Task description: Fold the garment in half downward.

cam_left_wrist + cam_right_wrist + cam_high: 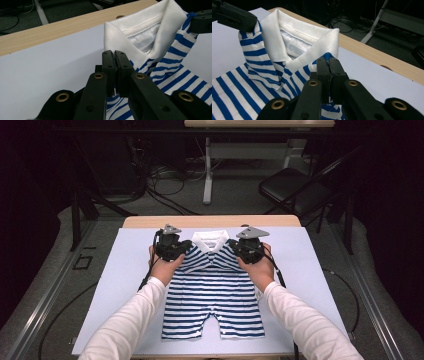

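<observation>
High view: blue/white striped romper point(212, 295) lies flat on a pale sheet point(115, 285) covering the table point(210, 221), collar end away from the person, leg openings toward them. White collar point(210, 240) sits near the far edge of the sheet, w/ a strip of bare wood beyond it. Left gripper point(172, 247) is at the garment's left shoulder, right gripper point(246, 249) at its right shoulder, 1 on each side of the collar. Both hands wrap the gripper bodies; white sleeves point(125, 320) come in from the bottom edge. Black cables trail back from each tool along the forearms.

Left gripper view: the 2 black jaws are pressed together, no gap visible btwn them, pinching striped fabric just beside the collar's corner. Cloth bunches up under the jaws. Other gripper's tip shows at top right, touching the opposite shoulder.

Right gripper view: same picture mirrored, jaws closed tight on a fold of blue-striped cloth right at the collar's other corner. Collar stands up slightly, opening toward the camera, white label inside it. Other tool's tip shows at top left on the far shoulder.

Beyond the table, dark floor w/ a black chair point(290, 187) and loose cables.
</observation>
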A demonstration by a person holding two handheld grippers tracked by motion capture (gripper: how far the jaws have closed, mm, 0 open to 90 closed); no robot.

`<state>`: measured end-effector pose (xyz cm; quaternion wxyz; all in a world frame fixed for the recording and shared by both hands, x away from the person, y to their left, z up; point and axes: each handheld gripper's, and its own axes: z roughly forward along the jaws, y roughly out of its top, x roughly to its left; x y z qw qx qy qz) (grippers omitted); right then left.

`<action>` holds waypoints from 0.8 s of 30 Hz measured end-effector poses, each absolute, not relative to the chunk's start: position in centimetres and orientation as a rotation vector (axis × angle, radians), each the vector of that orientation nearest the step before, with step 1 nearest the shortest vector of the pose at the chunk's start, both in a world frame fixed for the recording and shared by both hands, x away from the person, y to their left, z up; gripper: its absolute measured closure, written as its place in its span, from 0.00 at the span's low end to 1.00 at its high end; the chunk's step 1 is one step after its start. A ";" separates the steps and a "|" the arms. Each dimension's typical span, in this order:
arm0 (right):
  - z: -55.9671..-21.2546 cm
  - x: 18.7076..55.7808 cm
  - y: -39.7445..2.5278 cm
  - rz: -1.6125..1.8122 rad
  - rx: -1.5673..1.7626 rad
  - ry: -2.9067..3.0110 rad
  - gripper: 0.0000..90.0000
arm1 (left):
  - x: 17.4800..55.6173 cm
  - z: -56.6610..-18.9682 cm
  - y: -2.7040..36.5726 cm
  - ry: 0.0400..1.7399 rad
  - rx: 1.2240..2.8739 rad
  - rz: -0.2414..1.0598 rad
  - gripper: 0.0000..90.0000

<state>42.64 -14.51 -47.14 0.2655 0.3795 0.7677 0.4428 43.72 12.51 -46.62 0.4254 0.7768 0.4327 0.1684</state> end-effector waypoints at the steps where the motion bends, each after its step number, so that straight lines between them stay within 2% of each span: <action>1: -47.1 42.5 -14.6 1.200 1.025 2.074 0.98 | 43.6 -46.6 12.6 1.078 1.946 0.418 0.97; 24: -49.3 38.5 -14.8 1.253 1.025 2.114 0.98 | 40.0 -48.8 13.1 1.043 1.960 0.355 0.97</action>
